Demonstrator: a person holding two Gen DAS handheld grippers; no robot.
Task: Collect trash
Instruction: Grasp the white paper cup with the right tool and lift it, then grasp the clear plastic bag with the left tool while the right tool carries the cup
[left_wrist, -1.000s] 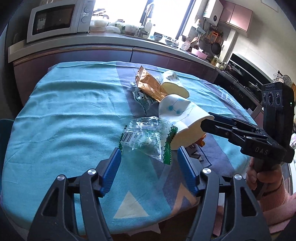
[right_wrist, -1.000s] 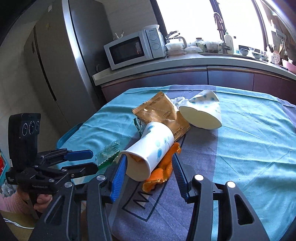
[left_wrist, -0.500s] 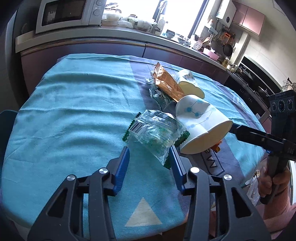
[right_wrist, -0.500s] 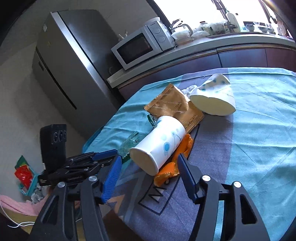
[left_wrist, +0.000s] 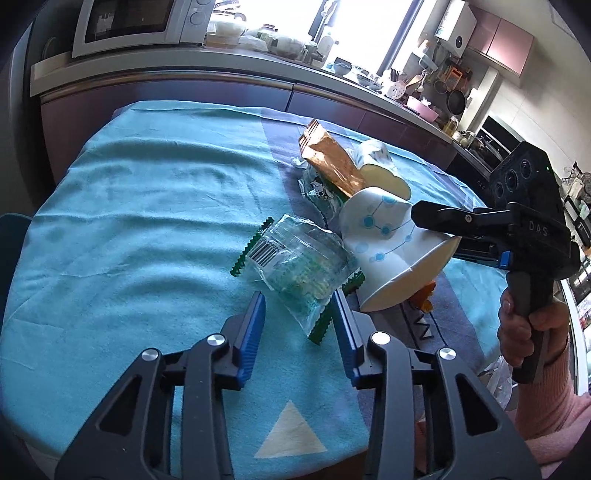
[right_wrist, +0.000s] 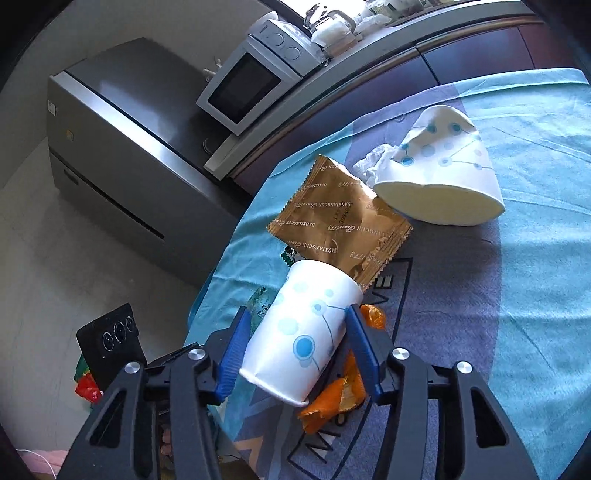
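Observation:
A white paper cup (right_wrist: 306, 332) with blue dots lies on its side on the teal tablecloth (left_wrist: 147, 221). My right gripper (right_wrist: 295, 332) straddles it, jaws closing, both pads against its sides. In the left wrist view the right gripper's upper finger (left_wrist: 443, 218) lies across the cup (left_wrist: 388, 243). A clear plastic bag (left_wrist: 299, 262) with green edges lies left of the cup. My left gripper (left_wrist: 299, 325) is closing around its near corner; only the right pad touches it. Behind lie a brown wrapper (right_wrist: 340, 229), a crushed second cup (right_wrist: 439, 177) and a tissue (right_wrist: 376, 162). An orange wrapper (right_wrist: 343, 395) sits under the cup.
A green-and-white wrapper (left_wrist: 317, 188) lies under the brown one. A counter with a microwave (left_wrist: 140, 26) runs behind the table, and a steel fridge (right_wrist: 129, 147) stands left. A red bag (right_wrist: 86, 384) lies on the floor. A person's hand (left_wrist: 524, 332) holds the right gripper at the table's edge.
My right gripper rolled, moved forward around the paper cup and narrowed onto it. My left jaws narrowed around the plastic bag's near corner, with the hand nearly still.

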